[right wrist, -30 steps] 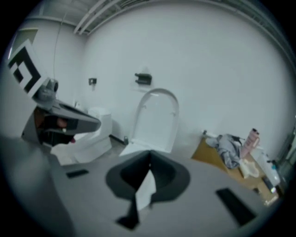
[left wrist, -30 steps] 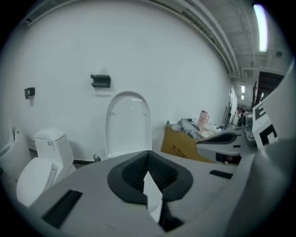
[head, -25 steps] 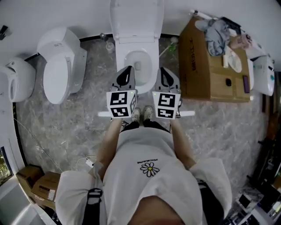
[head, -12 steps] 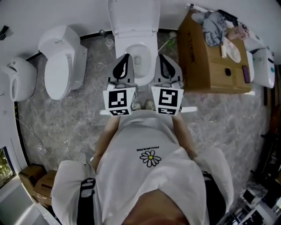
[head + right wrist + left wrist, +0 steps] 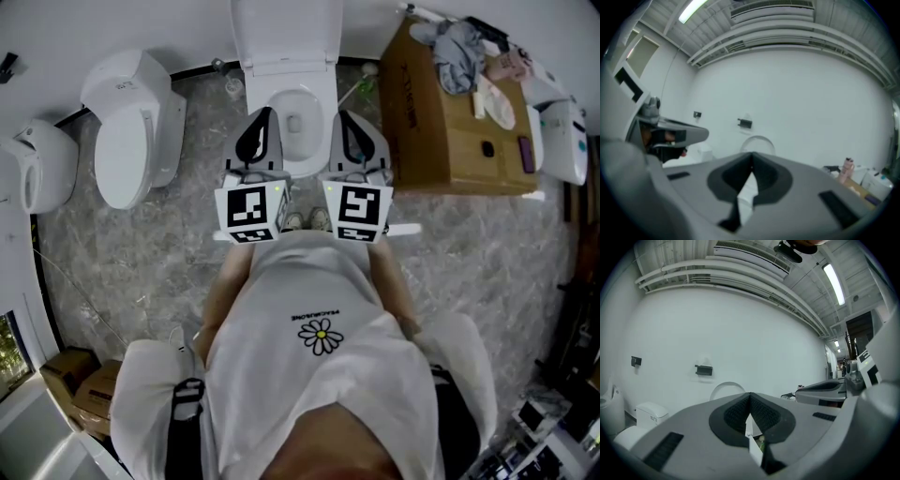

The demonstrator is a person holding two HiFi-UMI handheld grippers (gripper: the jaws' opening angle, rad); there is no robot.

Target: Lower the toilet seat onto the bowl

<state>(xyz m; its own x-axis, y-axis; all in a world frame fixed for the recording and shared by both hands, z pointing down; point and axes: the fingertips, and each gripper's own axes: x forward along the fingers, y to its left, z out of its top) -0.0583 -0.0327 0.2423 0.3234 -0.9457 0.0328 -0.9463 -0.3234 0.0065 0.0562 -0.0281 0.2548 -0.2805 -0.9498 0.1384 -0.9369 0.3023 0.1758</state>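
- We held the left gripper [image 5: 260, 127] level toward the wall, its jaws pressed together with nothing between them.
- Our right gripper [image 5: 347, 129] sat beside it, jaws likewise pressed together and empty.
- From the head view, the two overlapped the left and right rims of the bowl [image 5: 298, 157].
- The seat [image 5: 286, 33] stood raised at the wall behind the open bowl, not yet lowered, and neither gripper touched it.
- In both gripper views its rounded top showed just beyond the jaw tips.
- A second toilet [image 5: 131, 141], lid down, stood to the left.
- A box [image 5: 422, 141] with cloth on top stood just right of the bowl.
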